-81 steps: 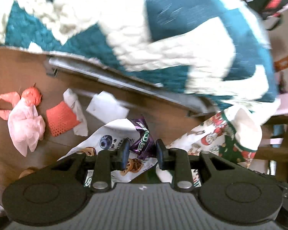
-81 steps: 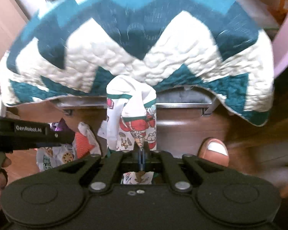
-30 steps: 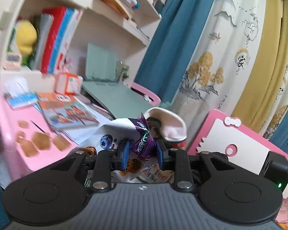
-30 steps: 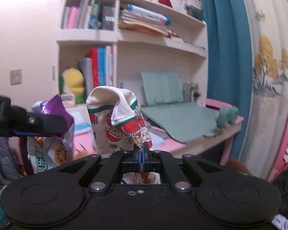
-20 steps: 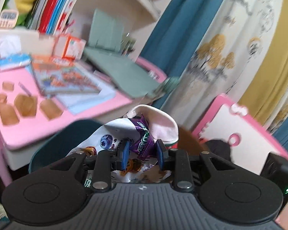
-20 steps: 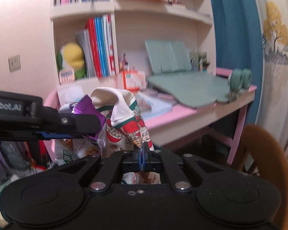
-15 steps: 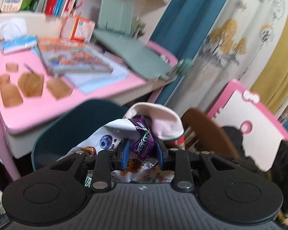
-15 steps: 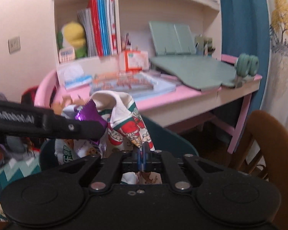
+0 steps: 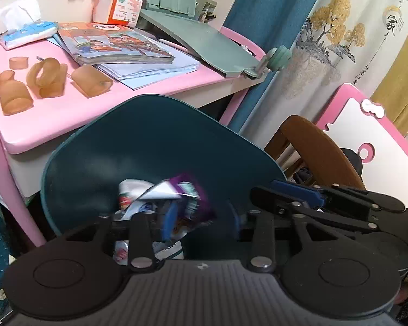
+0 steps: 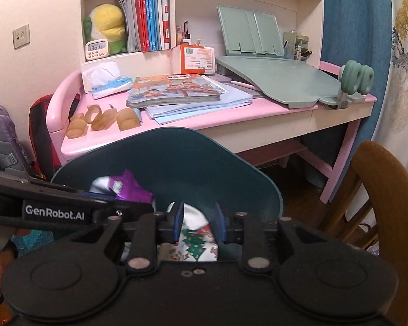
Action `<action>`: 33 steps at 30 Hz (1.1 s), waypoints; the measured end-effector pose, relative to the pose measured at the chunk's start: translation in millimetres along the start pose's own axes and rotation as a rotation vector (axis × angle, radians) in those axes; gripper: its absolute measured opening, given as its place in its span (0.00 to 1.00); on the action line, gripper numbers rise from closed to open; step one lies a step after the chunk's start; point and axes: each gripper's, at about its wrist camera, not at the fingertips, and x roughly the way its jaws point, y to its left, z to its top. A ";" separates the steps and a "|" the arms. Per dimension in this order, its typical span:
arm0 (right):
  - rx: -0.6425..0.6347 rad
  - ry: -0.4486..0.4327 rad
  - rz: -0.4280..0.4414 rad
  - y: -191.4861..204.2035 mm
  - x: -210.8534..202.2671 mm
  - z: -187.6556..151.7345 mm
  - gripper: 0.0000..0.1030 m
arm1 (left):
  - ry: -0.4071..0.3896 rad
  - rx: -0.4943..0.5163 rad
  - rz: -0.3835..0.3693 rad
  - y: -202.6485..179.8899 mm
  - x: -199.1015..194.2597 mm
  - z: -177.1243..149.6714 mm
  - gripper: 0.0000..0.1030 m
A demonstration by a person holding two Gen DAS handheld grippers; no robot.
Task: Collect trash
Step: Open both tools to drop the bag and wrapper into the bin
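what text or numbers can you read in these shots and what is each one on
"GenRobot.AI": on the side of the left gripper, seen from the right wrist view.
"19:34": on the small white clock on the desk shelf.
Orange box, book spines, workbook cover and purple snack wrapper: print too small or blurred to read.

The bin [image 9: 160, 146] stands in front of the surface [image 9: 76, 111], below both tongs, with a snack wrapper [image 9: 187, 203] and a printed bag [image 10: 195, 239] inside its mouth. On the surface, books [image 10: 176, 92] lie in the middle, a tilted board [image 10: 280, 81] to their right and a tissue pack [image 10: 108, 81] to their left. A wooden chair [image 10: 380, 190] stands right of the bin.
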 end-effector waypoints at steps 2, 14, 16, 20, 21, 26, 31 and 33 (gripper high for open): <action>-0.002 -0.005 -0.005 0.0 -4.0 -0.2 0.25 | -0.009 -0.003 0.002 0.2 -4.2 -0.5 0.52; -0.047 -0.072 0.030 23.4 -51.1 2.2 0.39 | -0.104 0.069 0.039 -11.9 -73.6 -13.4 0.55; -0.058 -0.083 0.049 32.6 -60.3 2.3 0.40 | -0.123 0.082 0.059 -12.0 -89.6 -18.4 0.55; -0.085 -0.104 0.096 53.5 -75.9 2.4 0.42 | -0.156 0.085 0.101 -5.9 -123.1 -30.3 0.58; -0.090 -0.108 0.111 60.0 -79.8 2.5 0.42 | -0.166 0.082 0.113 -2.9 -132.2 -33.5 0.60; -0.122 -0.125 0.187 95.2 -95.9 1.4 0.45 | -0.208 0.079 0.176 14.2 -180.2 -50.5 0.70; -0.180 -0.139 0.271 142.8 -108.5 -3.3 0.47 | -0.249 0.043 0.266 41.0 -231.1 -72.5 0.79; -0.193 -0.141 0.311 161.3 -111.4 -6.0 0.48 | -0.262 0.019 0.297 56.0 -251.1 -82.5 0.80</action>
